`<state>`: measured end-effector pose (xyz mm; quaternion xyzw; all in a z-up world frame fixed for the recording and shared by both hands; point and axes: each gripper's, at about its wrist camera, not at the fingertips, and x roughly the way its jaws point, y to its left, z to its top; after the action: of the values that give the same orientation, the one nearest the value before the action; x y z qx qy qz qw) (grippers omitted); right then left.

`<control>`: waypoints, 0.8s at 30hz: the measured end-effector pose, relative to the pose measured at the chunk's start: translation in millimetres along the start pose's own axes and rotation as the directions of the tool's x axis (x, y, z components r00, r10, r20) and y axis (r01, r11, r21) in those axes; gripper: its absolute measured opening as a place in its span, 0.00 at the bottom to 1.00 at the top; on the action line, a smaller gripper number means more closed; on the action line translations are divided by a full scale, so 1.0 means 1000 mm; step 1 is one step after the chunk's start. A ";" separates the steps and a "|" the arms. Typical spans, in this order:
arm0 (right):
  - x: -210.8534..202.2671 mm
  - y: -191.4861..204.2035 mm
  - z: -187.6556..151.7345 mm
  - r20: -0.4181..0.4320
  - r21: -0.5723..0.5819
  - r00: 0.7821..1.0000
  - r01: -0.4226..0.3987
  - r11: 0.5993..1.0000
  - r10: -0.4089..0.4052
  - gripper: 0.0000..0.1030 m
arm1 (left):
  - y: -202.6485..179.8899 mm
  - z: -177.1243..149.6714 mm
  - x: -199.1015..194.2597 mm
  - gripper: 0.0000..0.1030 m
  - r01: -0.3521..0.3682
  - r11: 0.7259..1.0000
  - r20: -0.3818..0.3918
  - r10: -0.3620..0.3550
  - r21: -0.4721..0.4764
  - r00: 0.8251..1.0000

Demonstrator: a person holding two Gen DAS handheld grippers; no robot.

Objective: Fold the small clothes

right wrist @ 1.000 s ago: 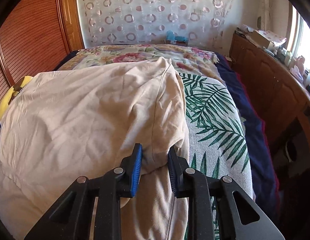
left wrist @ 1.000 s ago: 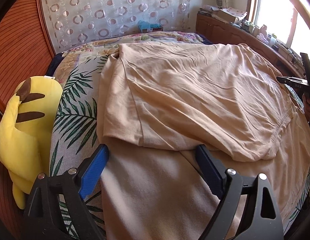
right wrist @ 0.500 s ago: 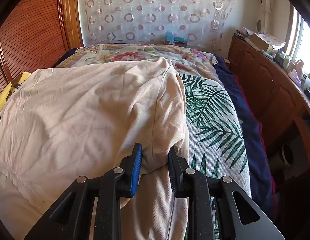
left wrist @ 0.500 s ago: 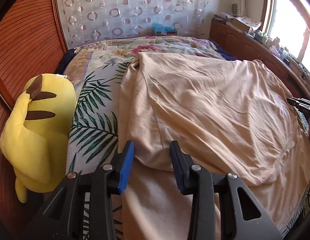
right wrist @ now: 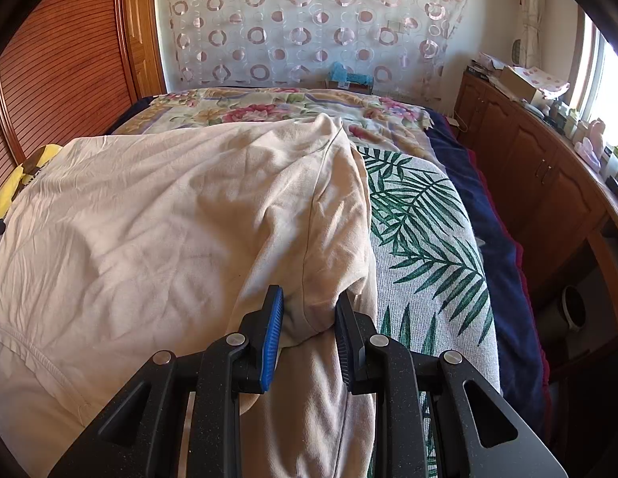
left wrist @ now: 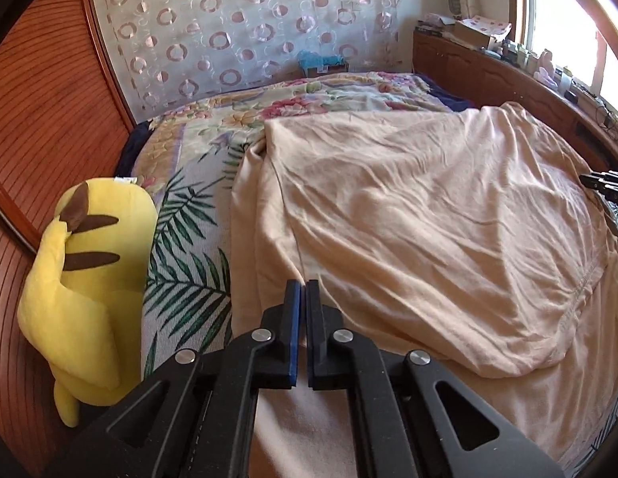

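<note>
A beige garment (left wrist: 408,215) lies folded over itself on the bed, its hem (left wrist: 579,290) toward the right. My left gripper (left wrist: 303,290) is shut at the garment's near left fold edge; whether cloth is pinched between the pads is unclear. In the right wrist view the same garment (right wrist: 169,215) fills the left and middle. My right gripper (right wrist: 309,310) is shut on a bunched fold of the garment's right edge. The right gripper's tip (left wrist: 605,185) shows at the far right of the left wrist view.
A yellow plush toy (left wrist: 85,279) lies at the bed's left edge against a wooden panel (left wrist: 38,119). The palm-leaf bedspread (right wrist: 424,239) is bare on the right. A wooden cabinet (right wrist: 548,183) with clutter runs along the right wall.
My left gripper has closed from wide open to shut and moved toward the garment's left fold edge. My right gripper has stayed shut on the garment's right edge.
</note>
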<state>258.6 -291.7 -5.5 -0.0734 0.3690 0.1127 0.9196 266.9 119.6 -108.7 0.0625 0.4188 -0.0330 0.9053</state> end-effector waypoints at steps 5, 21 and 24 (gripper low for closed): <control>0.000 -0.001 0.000 0.000 -0.001 1.000 0.002 1.000 -0.002 0.25 | 0.003 0.007 -0.013 0.03 -0.006 1.000 0.054 0.008 -0.023 0.999; -0.012 0.002 0.009 0.035 -0.011 0.999 -0.018 1.000 0.019 0.18 | -0.005 0.016 -0.028 0.02 0.030 0.999 0.114 -0.028 -0.014 0.993; -0.018 0.008 0.014 0.037 -0.039 0.999 -0.039 0.998 0.040 0.02 | -0.005 0.017 -0.030 0.02 0.031 0.999 0.125 -0.029 -0.017 0.992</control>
<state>253.3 -283.6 16.3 -0.0813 0.3509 0.1392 0.9224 259.7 112.2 -74.9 0.0453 0.3624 -0.0464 0.9298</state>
